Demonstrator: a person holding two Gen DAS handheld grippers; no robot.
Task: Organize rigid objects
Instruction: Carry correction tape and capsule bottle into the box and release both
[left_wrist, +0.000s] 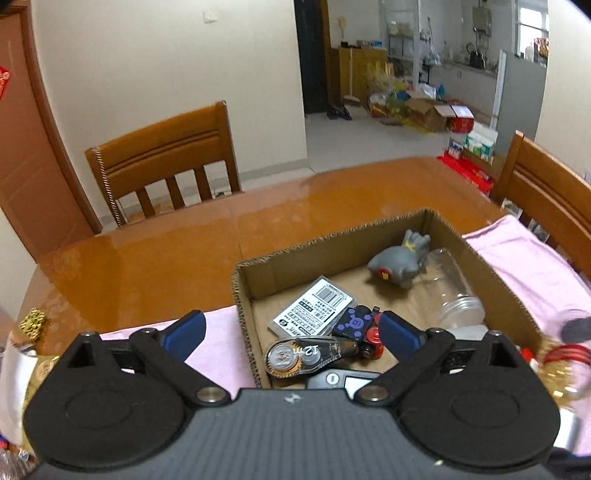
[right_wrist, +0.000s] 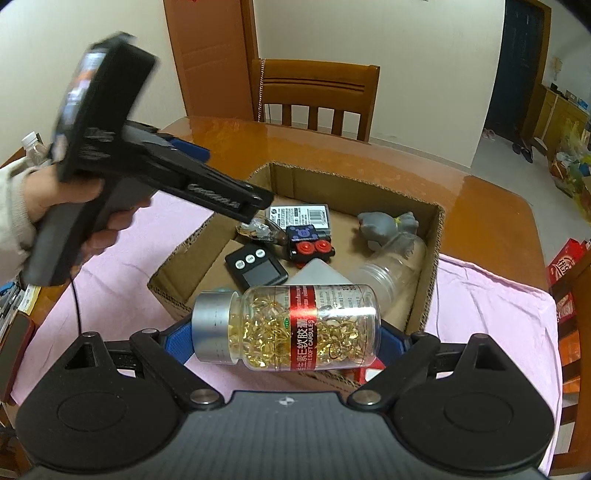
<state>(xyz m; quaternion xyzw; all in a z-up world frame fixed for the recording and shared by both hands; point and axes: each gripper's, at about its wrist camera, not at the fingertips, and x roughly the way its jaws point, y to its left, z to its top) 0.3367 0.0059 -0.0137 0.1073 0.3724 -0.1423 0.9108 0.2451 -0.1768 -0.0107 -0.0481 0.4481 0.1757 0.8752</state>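
On the wooden table (left_wrist: 147, 251) lies a pink cloth (right_wrist: 491, 314), and on that sits an open cardboard box (right_wrist: 432, 258). Inside it lie a clear jar (right_wrist: 391, 273), a grey toy (left_wrist: 400, 262), a black timer (right_wrist: 258, 267), a white card (left_wrist: 314, 312), a tape dispenser (left_wrist: 310, 356) and a small black block with red buttons (right_wrist: 312, 247). Over the box's near left corner the left gripper (left_wrist: 291, 328) hangs with jaws spread wide, gripping nothing. At the near wall the right gripper (right_wrist: 286, 341) clamps a capsule bottle (right_wrist: 288, 326) sideways, silver cap to the left
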